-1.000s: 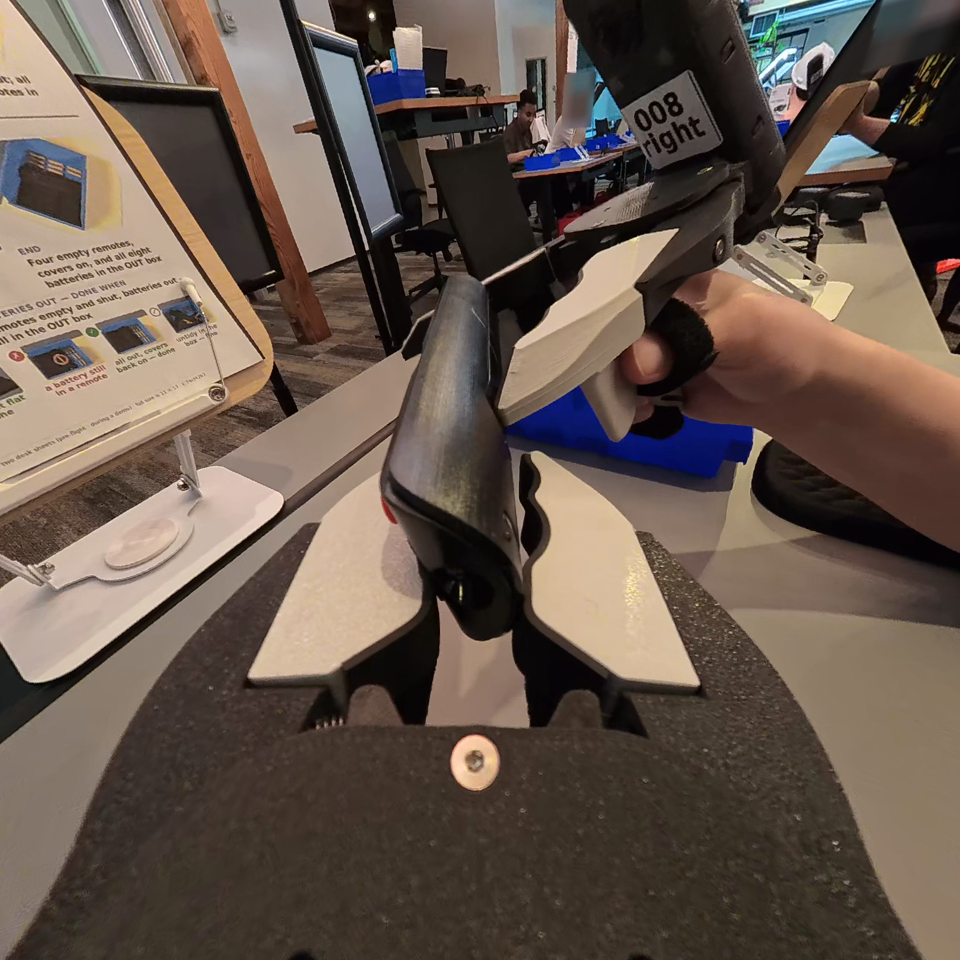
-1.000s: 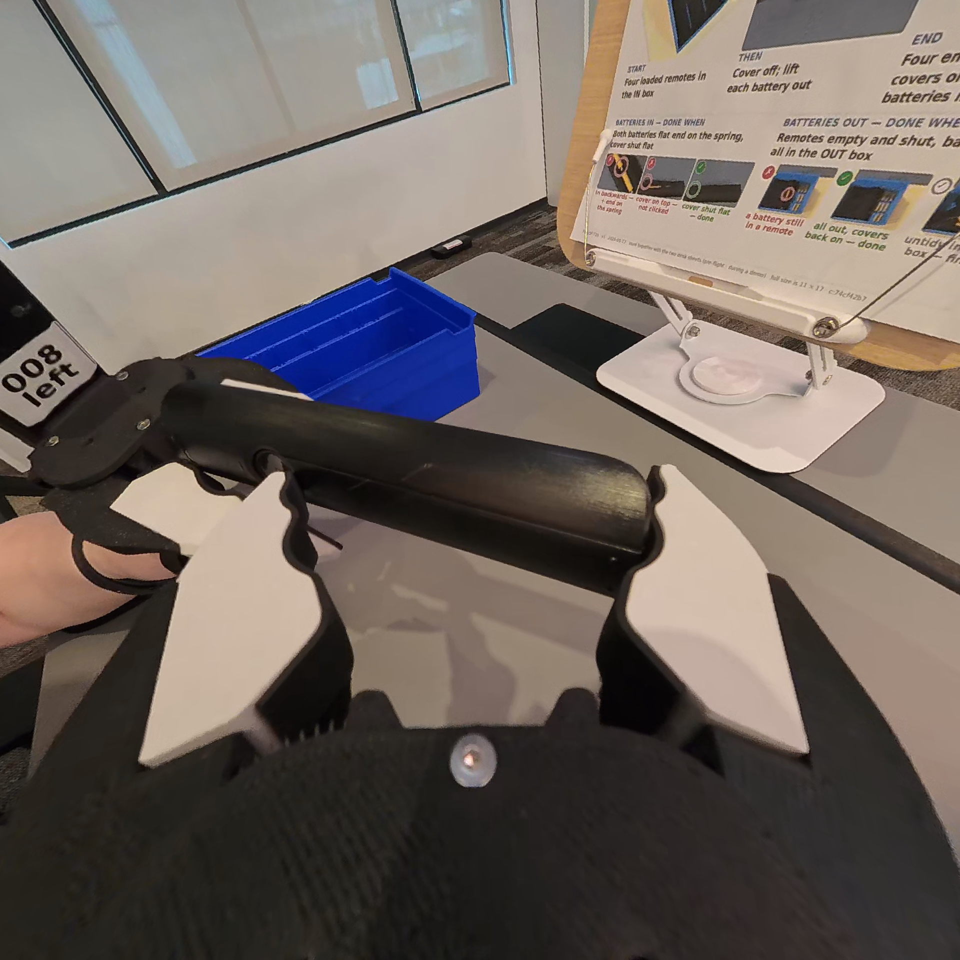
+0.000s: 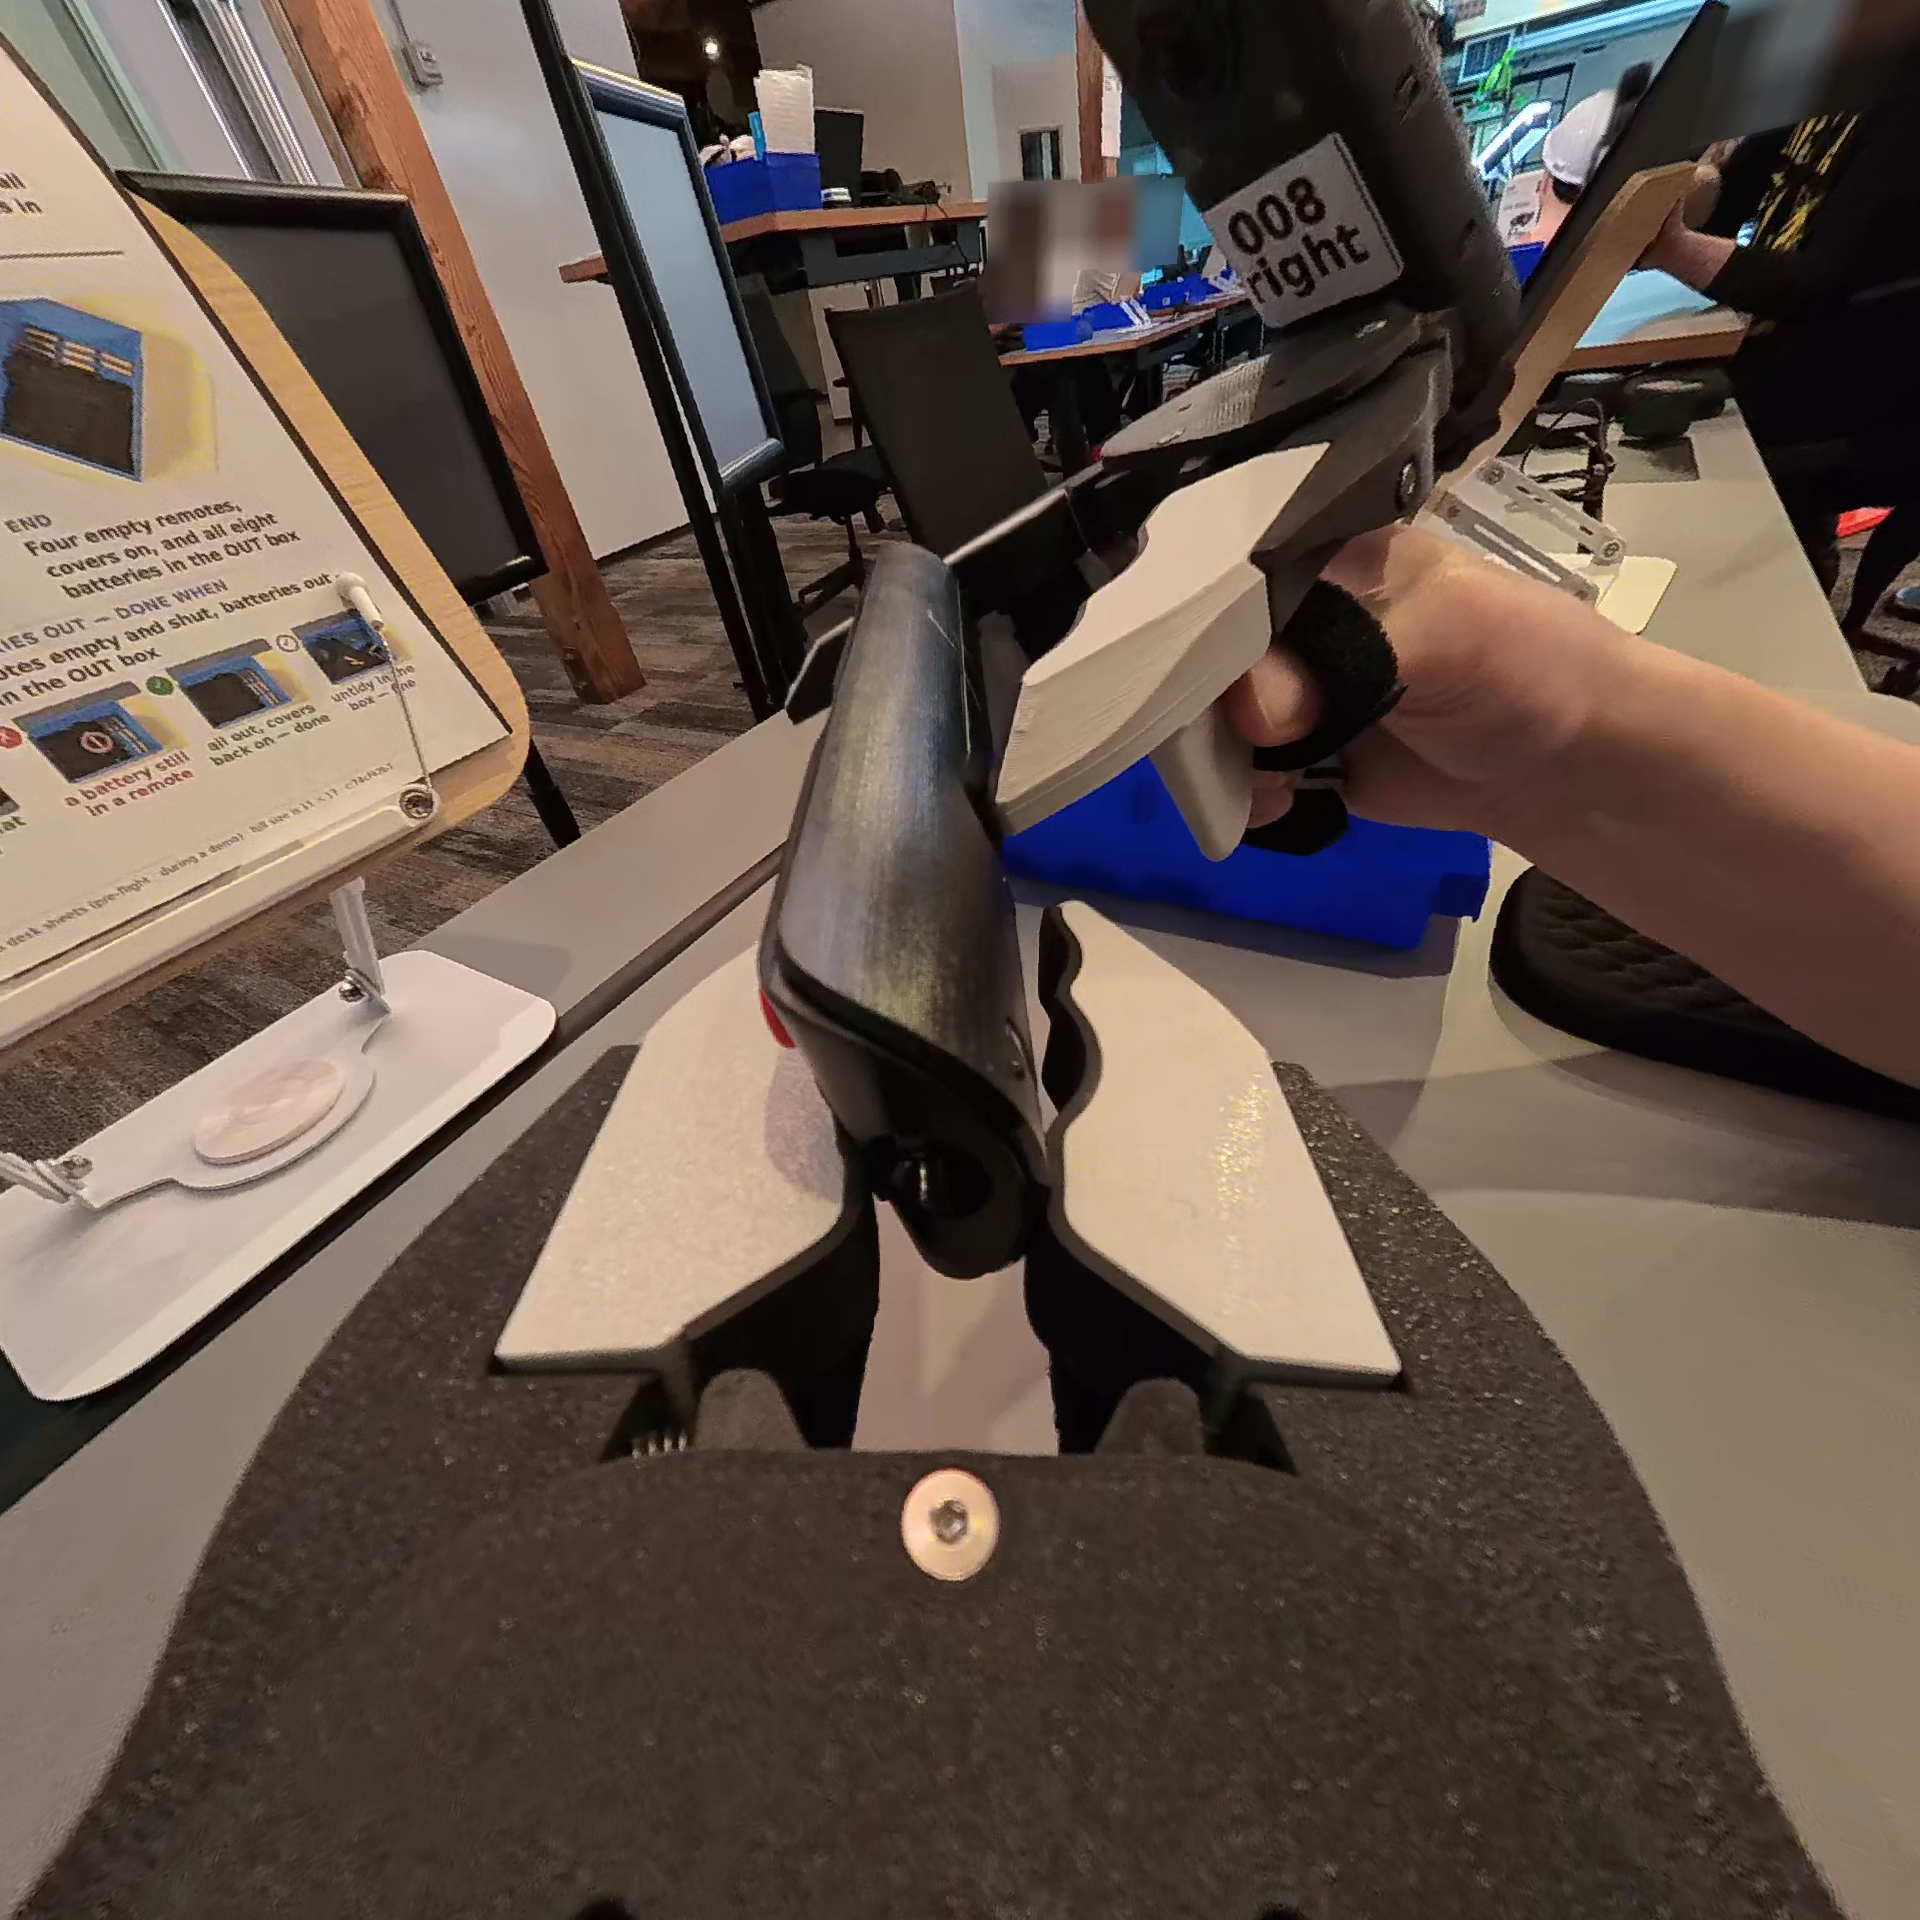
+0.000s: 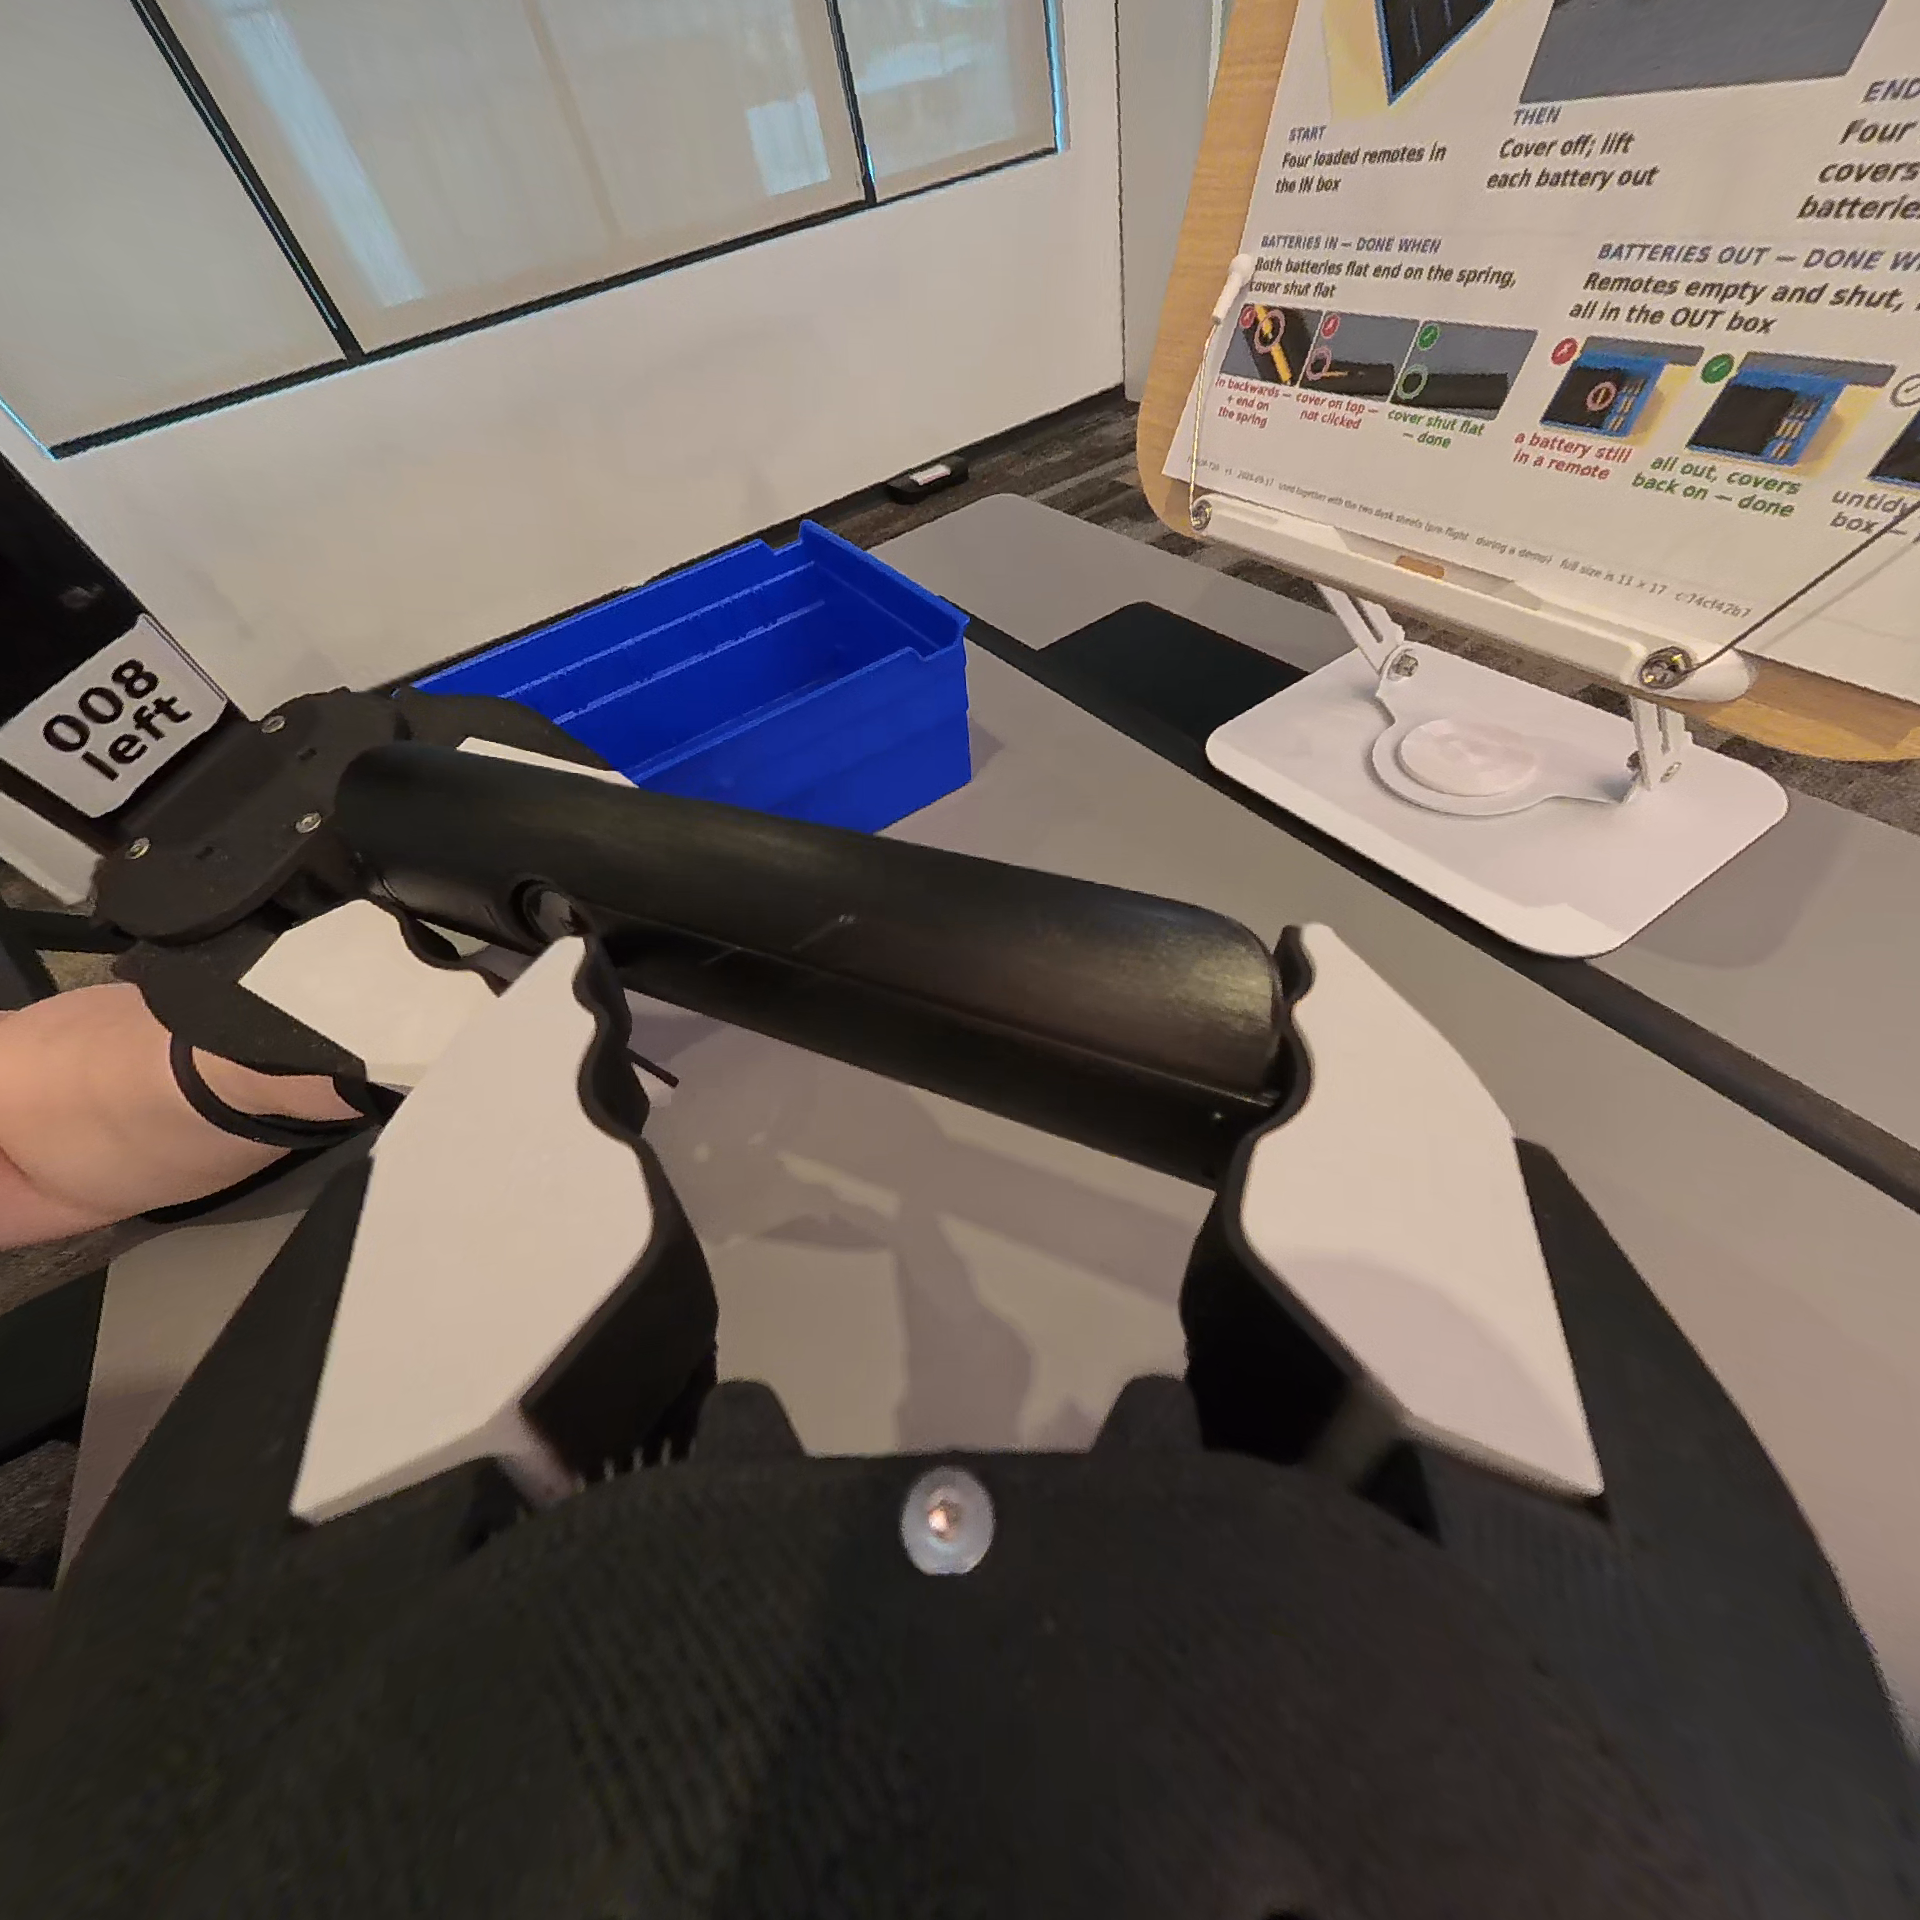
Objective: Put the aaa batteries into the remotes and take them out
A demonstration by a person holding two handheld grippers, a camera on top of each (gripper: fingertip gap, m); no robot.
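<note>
Desk (image 4: 1195, 914): grey top lying beneath both grippers; nothing in the pinch touches it.
Instruction board (image 4: 1558, 312): printed sheet on a white stand, ahead and to the right of the right gripper; ahead-left of the left gripper.
Blue bin (image 4: 748, 675): open tray beyond the left gripper in the right wrist view; no contents visible. Another blue bin (image 3: 1247, 883) sits under the right gripper in the left wrist view.
Remote (image 3: 894, 935): long black bar held in the air between the two tools, back face up, away from the desk.
Left gripper (image 3: 951, 1091): fingers pressed together on one end of the remote, across its width.
Right gripper (image 4: 935, 1060): fingers spread wide; the right finger (image 4: 1382, 1143) touches the remote's far end, the left finger (image 4: 499, 1164) lies against its side. A firm pinch cannot be confirmed.
Batteries: none visible; the compartment is not shown.
Handling: the remote appears light, rigid and smooth-shelled, so likely slippery. Best held across the narrow sides near one end, leaving the battery cover free to slide.
</note>
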